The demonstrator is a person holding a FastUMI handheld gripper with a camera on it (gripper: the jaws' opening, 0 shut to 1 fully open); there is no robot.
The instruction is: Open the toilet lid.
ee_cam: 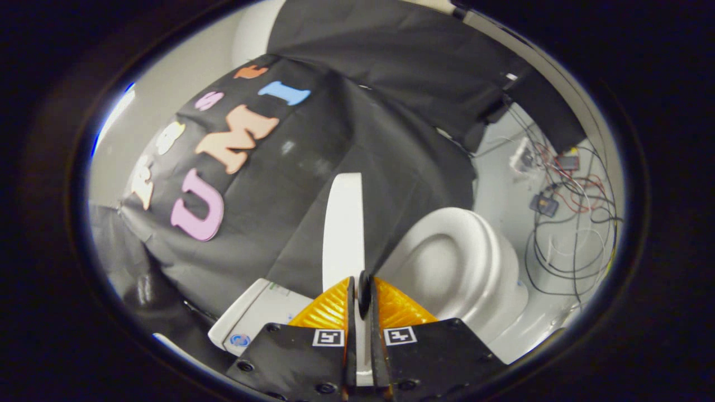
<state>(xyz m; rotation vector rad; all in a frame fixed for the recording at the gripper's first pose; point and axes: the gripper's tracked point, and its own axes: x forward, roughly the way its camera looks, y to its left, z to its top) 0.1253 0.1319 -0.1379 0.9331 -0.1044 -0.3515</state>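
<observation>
Clamped on the rim of the toilet lid [344, 223], the hand-held gripper [361, 293] has its two orange fingers [327, 312] drawn close together with the thin white edge of the lid running up between them, so both pads look to be pressing on it. From where the gripper looks, the lid stands nearly on edge, a narrow white blade rising just ahead of the fingertips against the black cloth of the booth wall [313, 184]. To the right of the lid and a little beyond the fingers sits the toilet seat [452, 262] with the bowl hollow showing in its middle, so the lid is already well clear of the seat. On the other side, close by the left finger, is a white side panel [262, 312] with a small round blue mark.

My guess is the lift is most of the way through. To finish it well, the grip should stay firm on the rim while the lid is carried along its hinge arc towards the back, not pulled straight, and eased down at the end so it does not slam or spring back.

As for writing, each finger mount carries a square black-and-white marker [328, 337], which is a pattern and no word. The print on the side panel is too small to read. Loose wires [564, 223] lie on the pale floor beyond the toilet
</observation>
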